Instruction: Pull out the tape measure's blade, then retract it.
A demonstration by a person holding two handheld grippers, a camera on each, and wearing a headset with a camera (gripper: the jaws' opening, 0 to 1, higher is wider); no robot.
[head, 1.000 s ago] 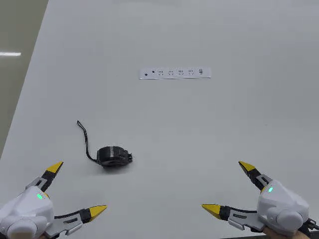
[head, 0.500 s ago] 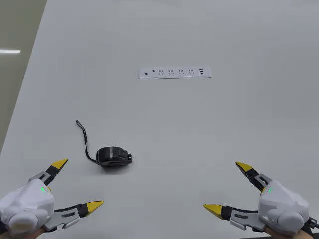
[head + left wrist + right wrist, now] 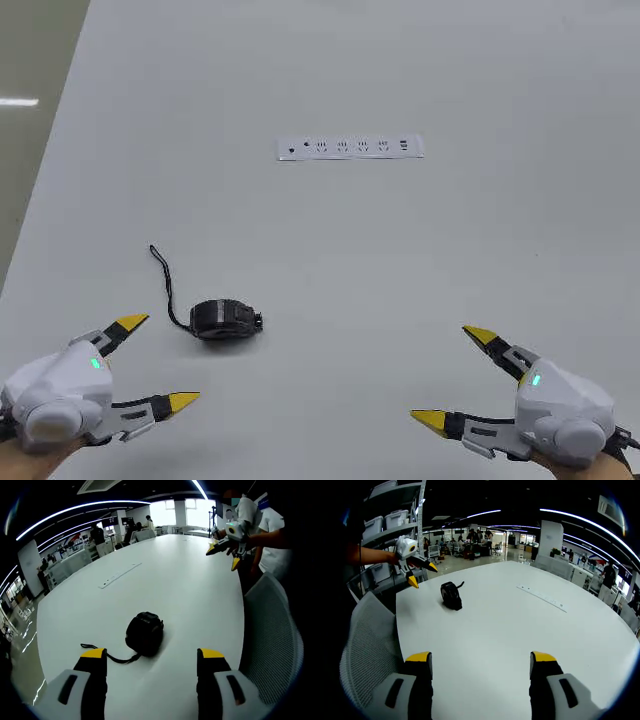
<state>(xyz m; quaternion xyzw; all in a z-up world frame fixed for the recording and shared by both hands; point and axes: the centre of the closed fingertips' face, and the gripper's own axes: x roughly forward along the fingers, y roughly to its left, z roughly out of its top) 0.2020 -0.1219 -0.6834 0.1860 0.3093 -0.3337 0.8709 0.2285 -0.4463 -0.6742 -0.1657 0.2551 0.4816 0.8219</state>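
Observation:
A black tape measure point(image 3: 225, 320) lies on the white table, its thin wrist cord point(image 3: 165, 280) trailing up and to the left; its blade is inside the case. My left gripper point(image 3: 158, 362) hovers open at the lower left, just short of the case, which sits ahead between its yellow-tipped jaws in the left gripper view point(image 3: 144, 633). My right gripper point(image 3: 457, 372) is open at the lower right, well away from the tape measure point(image 3: 451, 595), with nothing between its fingers.
A white power strip point(image 3: 350, 147) lies flat farther back on the table point(image 3: 450, 250). The table's left edge point(image 3: 40, 190) borders the floor. A mesh chair back point(image 3: 272, 630) stands near the table's front edge. People and shelving are in the far background.
My left gripper has swung a little rightward and closer to the tape measure; my right gripper has dropped slightly lower in the picture. The tape measure has not moved.

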